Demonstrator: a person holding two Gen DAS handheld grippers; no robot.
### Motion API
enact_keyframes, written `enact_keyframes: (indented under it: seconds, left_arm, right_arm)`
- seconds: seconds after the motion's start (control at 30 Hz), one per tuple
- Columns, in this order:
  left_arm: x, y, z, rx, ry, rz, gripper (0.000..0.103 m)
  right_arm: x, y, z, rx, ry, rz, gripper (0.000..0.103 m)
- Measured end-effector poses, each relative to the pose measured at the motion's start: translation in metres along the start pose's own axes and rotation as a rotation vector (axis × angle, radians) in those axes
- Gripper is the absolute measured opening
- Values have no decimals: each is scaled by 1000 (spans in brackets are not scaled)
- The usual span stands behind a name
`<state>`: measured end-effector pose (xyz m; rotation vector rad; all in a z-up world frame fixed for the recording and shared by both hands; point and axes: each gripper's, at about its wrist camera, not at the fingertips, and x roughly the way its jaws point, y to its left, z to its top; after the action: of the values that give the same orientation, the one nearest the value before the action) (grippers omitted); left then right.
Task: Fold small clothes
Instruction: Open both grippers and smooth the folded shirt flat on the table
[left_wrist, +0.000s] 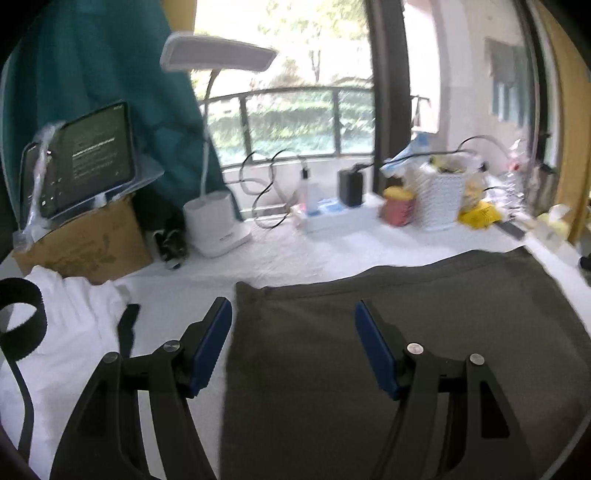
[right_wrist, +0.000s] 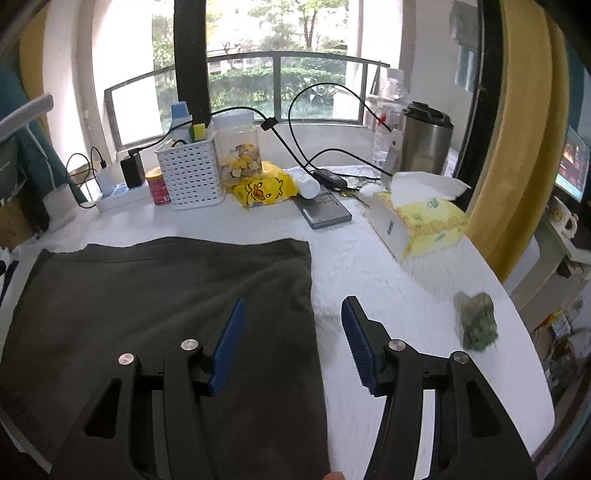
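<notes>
White cloth covers the whole desk (right_wrist: 369, 258), and going left to right: there's a white garment (left_wrist: 74, 325) bunched up at the far left with a black strap loop (left_wrist: 22, 317) lying on it; behind that a cardboard box (left_wrist: 88, 240) with a tablet (left_wrist: 88, 158) propped on top; next a white desk lamp (left_wrist: 218, 225) with its head bent over; then cables and a black charger (left_wrist: 350, 186) by the window.

The task's thing, a dark grey garment (left_wrist: 406, 350), lies spread flat in the middle of the desk, near the front edge; its left edge runs just inside the left tool's left pad, its right edge runs between the right tool's pads.

The left tool (left_wrist: 293, 317) hangs above the garment with its blue pads well apart and nothing between them; the right tool (right_wrist: 293, 314) is the same, spread wide, nothing pinched, one pad over the cloth and one over bare desk.

Further right: a red can (right_wrist: 158, 186); a white perforated basket (right_wrist: 192, 177); a jar of snacks (right_wrist: 240, 155); a yellow duck bag (right_wrist: 264, 188); a tissue pack (right_wrist: 417, 221); a steel kettle (right_wrist: 426, 140); and a small green lump (right_wrist: 476, 321) near the right edge, too blurred to tell what it is.
</notes>
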<state>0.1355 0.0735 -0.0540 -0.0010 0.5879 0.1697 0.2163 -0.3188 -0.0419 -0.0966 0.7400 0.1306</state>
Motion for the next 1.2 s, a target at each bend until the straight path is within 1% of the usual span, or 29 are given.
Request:
enact_keyframes:
  seconds: [0.03, 0.07, 0.13, 0.27, 0.4, 0.47, 0.53, 0.6, 0.67, 0.77, 0.87, 1.0, 1.1, 1.2]
  left_arm:
    - [-4, -2, 0, 2, -5, -8, 69]
    - [-8, -5, -1, 5, -11, -18, 69]
    - [-15, -8, -2, 3, -13, -41, 69]
    - [-28, -18, -5, -6, 11, -87, 69]
    - [-45, -28, -12, 0, -19, -108, 69]
    - [-54, -32, -17, -1, -38, -116, 69]
    - [-59, -34, -21, 6, -51, -108, 69]
    - [-63, -38, -26, 23, -61, -84, 69]
    - [-63, -42, -31, 41, -43, -88, 69]
    - [-63, -45, -39, 46, -15, -98, 69]
    - [-62, -51, -49, 59, 21, -89, 69]
    - [-60, -54, -59, 66, 69, -121, 69]
    - [-59, -51, -62, 44, 97, -142, 69]
    - [-59, -47, -62, 14, 98, -173, 69]
  right_arm:
    - [-4, 0, -3, 4, -4, 0, 86]
    - [-9, 1, -7, 5, -8, -1, 88]
    - [-19, 2, -14, 2, -20, -13, 88]
    - [-42, 1, -27, 3, -50, -15, 88]
    - [-65, -5, -46, 52, -77, 1, 88]
    - [-76, -10, -61, 89, -86, -15, 88]
    - [-80, -15, -75, 126, -62, -29, 88]
    - [-83, -18, -91, 170, -33, -46, 88]
    - [-84, -17, -108, 195, 4, -50, 88]
    - [-85, -12, -128, 209, 35, -38, 88]
    - [-84, -6, -145, 222, 72, -20, 88]
    - [-86, -2, -160, 243, 95, -10, 88]
    - [-87, 0, -163, 259, 99, 4, 88]
    - [-84, 4, -163, 249, 105, 17, 88]
